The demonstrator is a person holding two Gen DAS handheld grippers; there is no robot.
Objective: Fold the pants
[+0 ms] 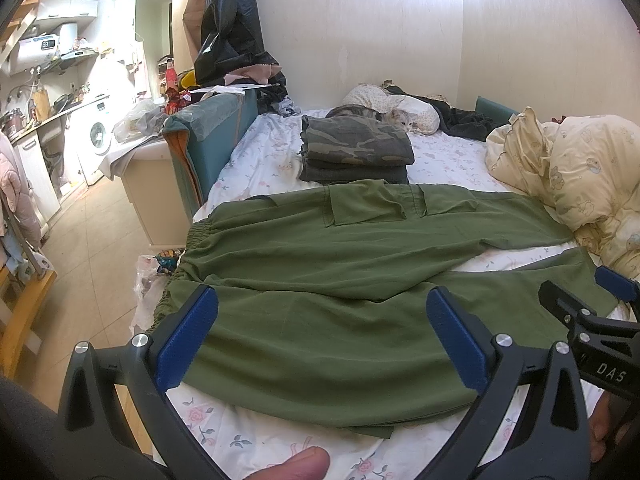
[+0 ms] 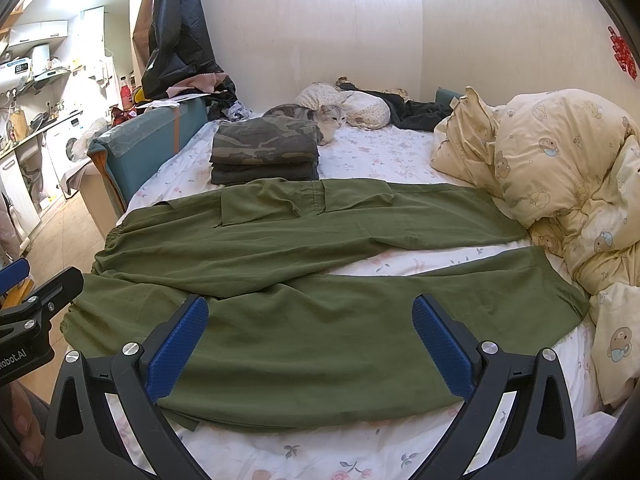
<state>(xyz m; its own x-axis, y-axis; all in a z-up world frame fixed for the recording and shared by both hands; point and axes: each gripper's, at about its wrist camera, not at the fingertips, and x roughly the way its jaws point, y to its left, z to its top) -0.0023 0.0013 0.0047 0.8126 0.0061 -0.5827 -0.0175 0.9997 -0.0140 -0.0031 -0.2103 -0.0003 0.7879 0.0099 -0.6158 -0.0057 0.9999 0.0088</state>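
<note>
Olive green pants (image 1: 340,280) (image 2: 312,280) lie spread flat across the floral bed sheet (image 1: 256,432) (image 2: 360,452), elastic waist at the left, two legs running right with a strip of sheet between them. My left gripper (image 1: 322,338) hovers open over the near leg close to the waist. My right gripper (image 2: 310,342) is also open, above the middle of the near leg. Nothing sits between either pair of blue pads. The right gripper's body shows at the right edge of the left wrist view (image 1: 592,320).
A stack of folded camouflage and dark garments (image 1: 356,148) (image 2: 266,150) sits just beyond the pants. A cat (image 2: 324,118) lies behind it by a pillow (image 2: 360,108). A bunched yellow duvet (image 1: 572,184) (image 2: 560,184) fills the right side. The bed's left edge drops to the floor (image 1: 92,248).
</note>
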